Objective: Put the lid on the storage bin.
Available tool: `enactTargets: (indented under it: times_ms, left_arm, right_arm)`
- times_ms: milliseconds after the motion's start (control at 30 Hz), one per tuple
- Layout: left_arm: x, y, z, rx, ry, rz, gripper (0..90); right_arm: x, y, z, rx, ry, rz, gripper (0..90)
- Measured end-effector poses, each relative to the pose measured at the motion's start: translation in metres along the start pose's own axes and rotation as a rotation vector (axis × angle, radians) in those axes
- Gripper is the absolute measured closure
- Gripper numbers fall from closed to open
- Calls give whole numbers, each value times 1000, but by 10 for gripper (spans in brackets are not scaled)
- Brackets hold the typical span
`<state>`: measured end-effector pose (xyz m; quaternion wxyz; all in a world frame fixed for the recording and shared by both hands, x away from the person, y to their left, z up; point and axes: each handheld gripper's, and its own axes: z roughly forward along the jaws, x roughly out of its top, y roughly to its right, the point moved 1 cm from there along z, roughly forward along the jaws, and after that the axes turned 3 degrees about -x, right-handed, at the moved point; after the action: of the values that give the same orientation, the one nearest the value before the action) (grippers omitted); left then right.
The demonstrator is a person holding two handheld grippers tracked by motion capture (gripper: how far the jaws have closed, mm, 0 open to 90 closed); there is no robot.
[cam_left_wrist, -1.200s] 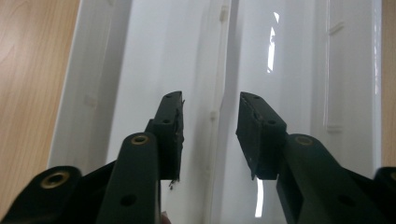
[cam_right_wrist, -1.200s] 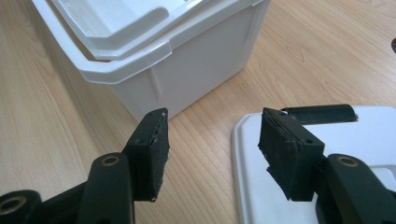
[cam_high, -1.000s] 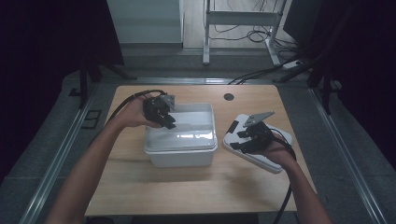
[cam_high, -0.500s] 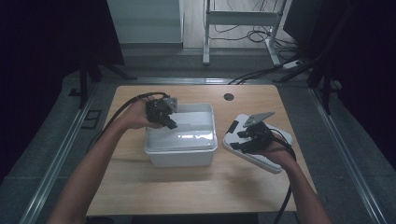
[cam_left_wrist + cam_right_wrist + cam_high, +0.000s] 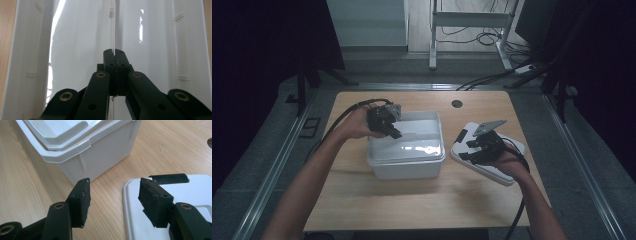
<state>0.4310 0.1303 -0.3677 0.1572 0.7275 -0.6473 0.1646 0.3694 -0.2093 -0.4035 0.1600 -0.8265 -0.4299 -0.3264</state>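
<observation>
A white plastic bin [image 5: 404, 161] stands in the middle of the wooden table [image 5: 412, 210]. My left gripper [image 5: 389, 131] reaches down over the bin's left rim. Its jaws are shut on the top edge of a thin white divider sheet [image 5: 113, 30] that stands upright inside the bin [image 5: 32, 50]. My left gripper [image 5: 114, 51] holds the sheet edge-on. To the right of the bin lies a white lid [image 5: 507, 172]. My right gripper [image 5: 464, 151] hovers open at the lid's left edge. In the right gripper view, my right gripper [image 5: 113, 190] has one jaw over bare wood and the other over the lid [image 5: 190, 187].
A black clip [image 5: 170, 178] sits on the lid's near corner. The bin [image 5: 100, 152] holds a nested white insert at its top. A round cable hole [image 5: 456, 103] is in the table behind the bin. Cables trail from both grippers; floor rails and a stand lie beyond the table.
</observation>
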Motion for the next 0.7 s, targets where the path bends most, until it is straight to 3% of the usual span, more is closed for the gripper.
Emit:
enactTargets:
  times_ms: [300,500,700]
  left_arm:
    - [-1,-1,2,-6,-1,5,881]
    - [4,-1,7,29,1,12,765]
    - [14,0,16,22,-13,22,831]
  right_arm:
    - [1,-1,1,1,0,-1,420]
    - [0,0,0,-1,0,0,420]
    - [0,0,1,0,0,0,420]
